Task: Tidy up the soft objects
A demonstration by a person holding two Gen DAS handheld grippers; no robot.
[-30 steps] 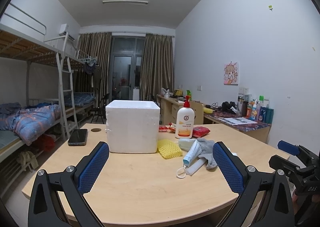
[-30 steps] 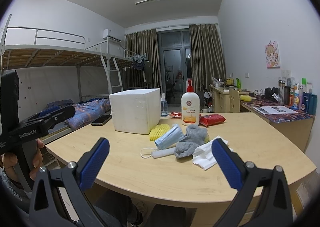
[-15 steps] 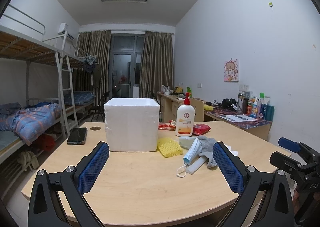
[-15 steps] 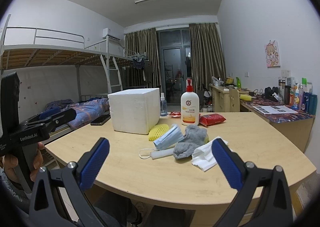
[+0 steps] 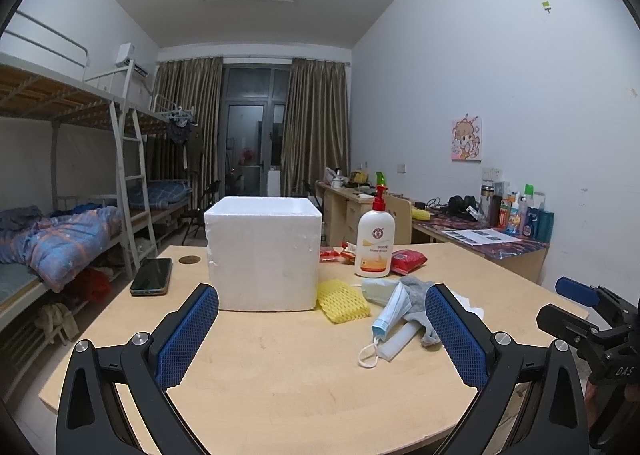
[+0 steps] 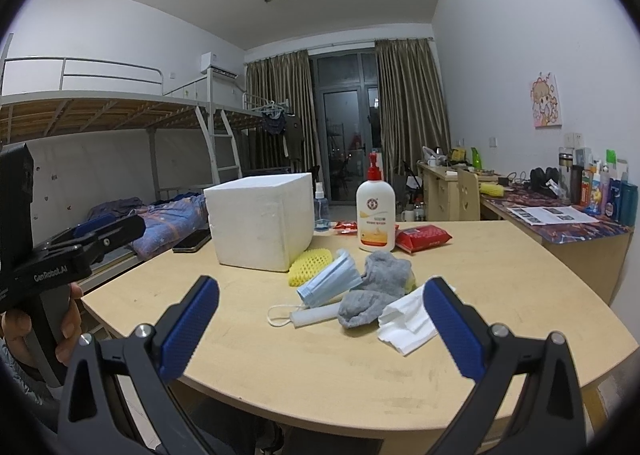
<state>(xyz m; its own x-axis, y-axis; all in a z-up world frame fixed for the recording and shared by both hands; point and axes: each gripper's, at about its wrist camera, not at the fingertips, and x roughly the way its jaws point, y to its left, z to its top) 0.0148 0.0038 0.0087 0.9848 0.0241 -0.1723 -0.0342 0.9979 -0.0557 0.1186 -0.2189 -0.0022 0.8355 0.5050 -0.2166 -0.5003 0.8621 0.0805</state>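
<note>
"GenRobot.AI" is printed on the left hand-held gripper (image 6: pixel 92 235); "DAS" on the right hand-held gripper (image 5: pixel 600 339).

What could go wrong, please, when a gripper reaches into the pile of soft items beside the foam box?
The blue face mask, grey sock and white tissue overlap, so one pinch may drag several. The mask's ear loop could snag the white tube. The lotion bottle stands just behind and might get knocked.

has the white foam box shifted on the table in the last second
No. The white foam box sits the same against the lotion bottle and phone.
</note>
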